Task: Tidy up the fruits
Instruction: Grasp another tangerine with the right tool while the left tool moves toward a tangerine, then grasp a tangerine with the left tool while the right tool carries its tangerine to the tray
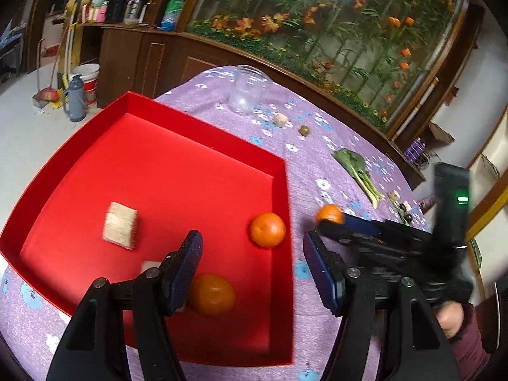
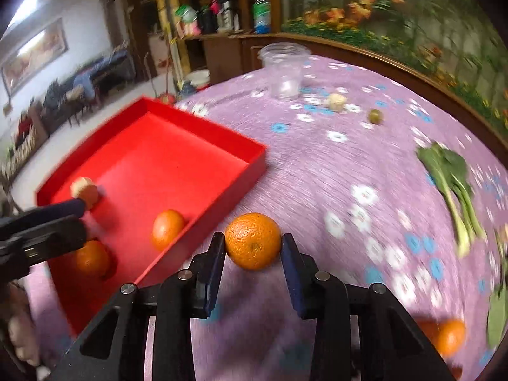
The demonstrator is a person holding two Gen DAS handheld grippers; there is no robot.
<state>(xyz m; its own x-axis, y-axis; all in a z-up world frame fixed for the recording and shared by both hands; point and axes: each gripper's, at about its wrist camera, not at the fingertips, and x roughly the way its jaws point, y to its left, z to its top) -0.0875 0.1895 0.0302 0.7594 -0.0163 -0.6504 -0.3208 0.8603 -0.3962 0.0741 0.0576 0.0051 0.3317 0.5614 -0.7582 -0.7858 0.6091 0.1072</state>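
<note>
A round orange fruit [image 1: 212, 294] in the red box is partly hidden behind a finger of the left gripper [image 1: 252, 273]. A small pale lump [image 1: 149, 266] beside it is mostly covered and cannot be identified. In the right wrist view, another orange fruit [image 2: 449, 338] is blurred near the lower right edge.

dark wooden cabinets [image 1: 133, 60] beneath a floral mural [image 1: 333, 25], pale floor [image 1: 19, 120].

Legible text: none | bottles and packets on the back shelf [image 1: 133, 3]: labels too blurred to read | red tray [image 1: 158, 120]: plain, unmarked
</note>
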